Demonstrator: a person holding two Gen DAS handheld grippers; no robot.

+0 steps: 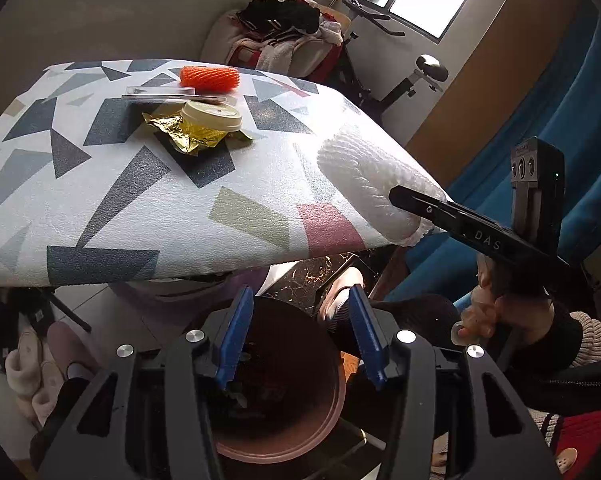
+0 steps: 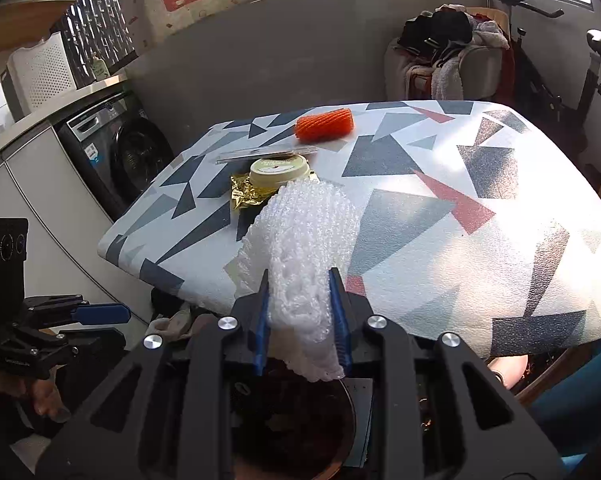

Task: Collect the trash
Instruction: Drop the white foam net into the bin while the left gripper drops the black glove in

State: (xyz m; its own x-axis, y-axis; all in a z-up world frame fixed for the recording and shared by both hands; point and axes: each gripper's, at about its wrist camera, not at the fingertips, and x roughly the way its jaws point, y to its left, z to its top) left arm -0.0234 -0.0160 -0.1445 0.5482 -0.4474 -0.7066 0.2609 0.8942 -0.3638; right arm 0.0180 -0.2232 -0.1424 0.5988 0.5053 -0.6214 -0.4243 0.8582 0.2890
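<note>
Left and right wrist views of a table (image 2: pixel 500 240) covered in a white cloth printed with grey, dark blue and red triangles. The right gripper (image 2: pixel 302 320) pinches a white foam net sleeve (image 2: pixel 300 248) between its blue fingers (image 2: pixel 338 316); the sleeve rises from the jaws over the near edge of the table, and its lower end hangs below the fingers above a brown round bin (image 2: pixel 292 428) (rim and dark interior visible beneath the gripper). In the left wrist view the same sleeve (image 1: pixel 368 184) lies along the right edge of the table, with the right gripper (image 1: pixel 420 208) closed on its near end.

The left gripper (image 1: pixel 300 336) is spread, its blue fingers (image 1: pixel 234 336) well apart and holding nothing; it hangs over the bin (image 1: pixel 284 400), below the table edge. From the right wrist view it appears at the left, beside the table (image 2: pixel 100 314).

Further trash lies near the far side of the table: an orange foam net (image 2: pixel 324 124), a clear flat plastic wrapper (image 2: pixel 264 155) just in front of it, a cream cup lid (image 2: pixel 278 170), and crumpled gold foil (image 2: pixel 248 196) touching the lid.

Background: a washing machine (image 2: pixel 120 156), a chair piled with clothes (image 2: pixel 448 52), an exercise bike (image 1: pixel 404 80).
</note>
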